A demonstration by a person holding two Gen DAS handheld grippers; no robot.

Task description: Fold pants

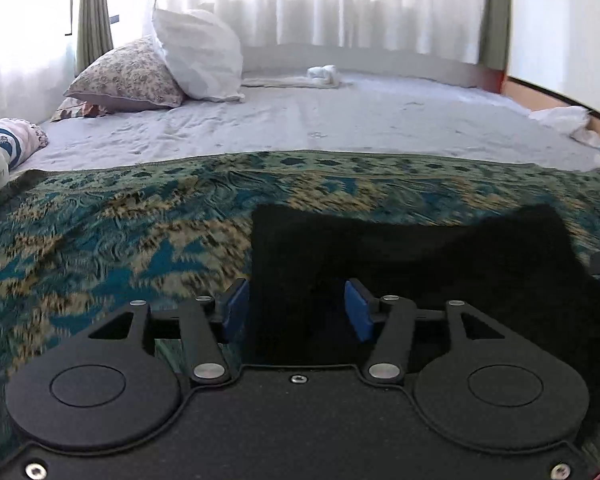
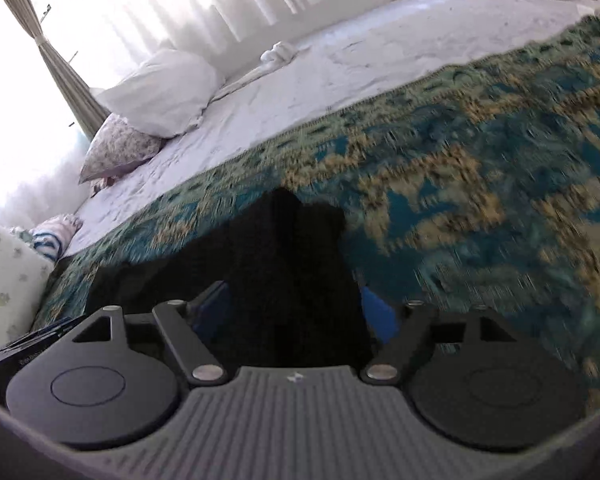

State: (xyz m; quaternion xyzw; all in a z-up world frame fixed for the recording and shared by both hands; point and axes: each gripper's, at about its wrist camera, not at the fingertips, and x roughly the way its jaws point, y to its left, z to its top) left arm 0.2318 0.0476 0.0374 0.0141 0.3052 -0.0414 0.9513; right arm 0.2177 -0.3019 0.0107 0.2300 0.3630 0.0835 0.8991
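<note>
Sheer curtains [image 1: 340, 0] glow behind my bed, where a teal patterned blanket [image 1: 100, 232] covers the near half. I see the black pants [image 1: 400, 256] lying on it, close in. My left gripper [image 1: 296, 308] stands parted around their left edge; my right gripper [image 2: 296, 312] gapes wide over the dark fabric, pressing nothing.

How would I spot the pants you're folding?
Find the bed's teal-and-gold patterned blanket. The pants lie on its near part, just ahead of both grippers. They are plain black, the only unpatterned dark thing there.
</note>
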